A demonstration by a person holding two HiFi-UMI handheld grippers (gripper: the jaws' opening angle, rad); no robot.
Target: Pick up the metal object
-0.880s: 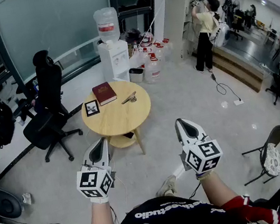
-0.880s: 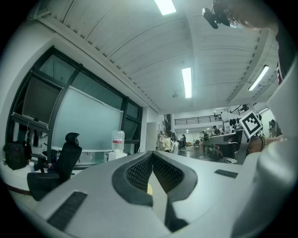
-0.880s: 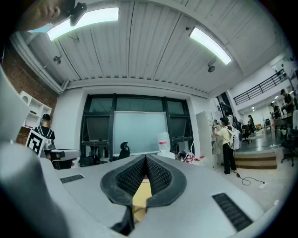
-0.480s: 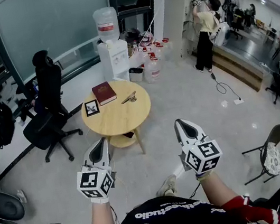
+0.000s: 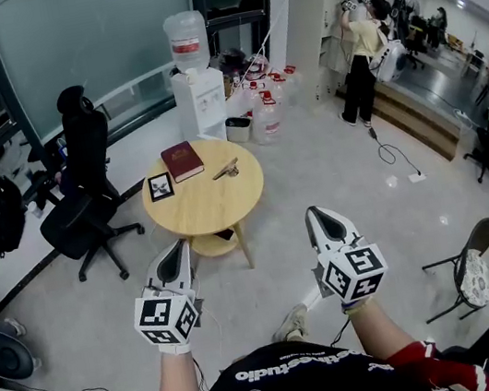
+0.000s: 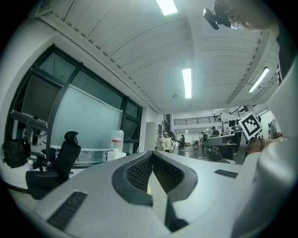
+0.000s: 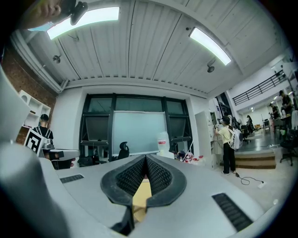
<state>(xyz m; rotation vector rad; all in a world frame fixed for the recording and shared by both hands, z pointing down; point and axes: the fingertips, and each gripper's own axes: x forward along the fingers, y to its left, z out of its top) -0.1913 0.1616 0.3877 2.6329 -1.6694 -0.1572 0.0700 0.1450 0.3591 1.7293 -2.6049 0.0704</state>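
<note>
A round light-wood table (image 5: 204,204) stands on the pale floor ahead of the person. The small, elongated silvery metal object (image 5: 226,171) lies on its top toward the far right edge, touched by nothing. Just left of the object, on the same top, lies a dark red hardcover book (image 5: 182,161). A small black-framed picture (image 5: 161,188) sits nearer the table's left rim.

Both grippers are on the near side of the table, well apart from it and pointing level toward it. The white-and-black left gripper (image 5: 178,248) has its ribbed pads pressed together with nothing between them. The matching right gripper (image 5: 316,216) also has its tips closed on each other and is empty. Open floor separates them from the table.

To the left of the table stands a black wheeled office chair (image 5: 86,199). Behind the table is a white water dispenser with a clear bottle (image 5: 194,82), with several water jugs (image 5: 266,116) on the floor beside it. Far to the table's right a person in a yellow top (image 5: 358,62) stands facing a cabinet.
</note>
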